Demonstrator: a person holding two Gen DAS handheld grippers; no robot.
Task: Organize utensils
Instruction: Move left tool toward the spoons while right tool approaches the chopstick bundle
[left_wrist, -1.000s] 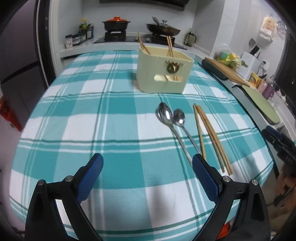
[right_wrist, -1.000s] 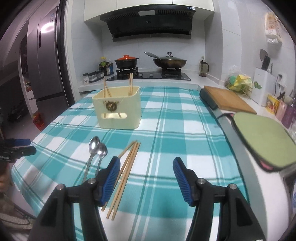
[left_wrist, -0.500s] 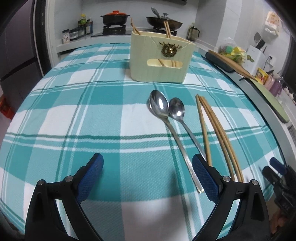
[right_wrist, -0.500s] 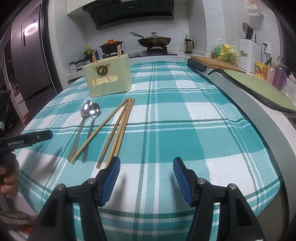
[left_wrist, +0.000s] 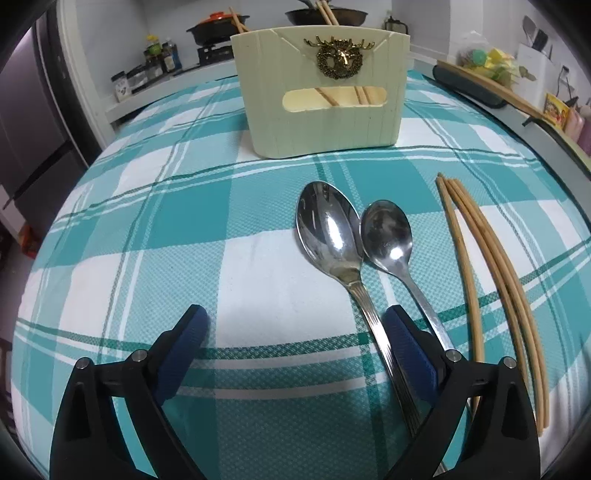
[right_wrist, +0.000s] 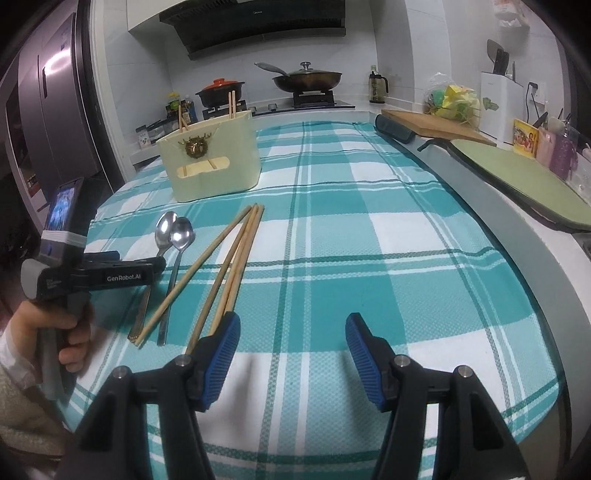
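Observation:
Two steel spoons lie side by side on the teal checked cloth: a large spoon (left_wrist: 328, 232) and a smaller spoon (left_wrist: 388, 236). Several wooden chopsticks (left_wrist: 491, 273) lie to their right. A cream utensil holder (left_wrist: 321, 107) with a brass deer emblem stands behind them and holds some chopsticks. My left gripper (left_wrist: 295, 343) is open and low over the cloth, with the large spoon's handle just inside its right finger (left_wrist: 406, 354). My right gripper (right_wrist: 291, 350) is open and empty. Its left finger (right_wrist: 221, 347) is at the near ends of the chopsticks (right_wrist: 236, 254).
A stove with a pot (right_wrist: 219, 90) and a wok (right_wrist: 306, 79) stands behind the table. A wooden cutting board (right_wrist: 432, 127) and a green mat (right_wrist: 517, 173) lie on the counter to the right. The left gripper's body (right_wrist: 96, 277) shows in the right wrist view.
My left gripper has moved forward and down toward the spoons, which now look much larger. My right gripper has dropped lower toward the chopsticks' near ends. Both stay open.

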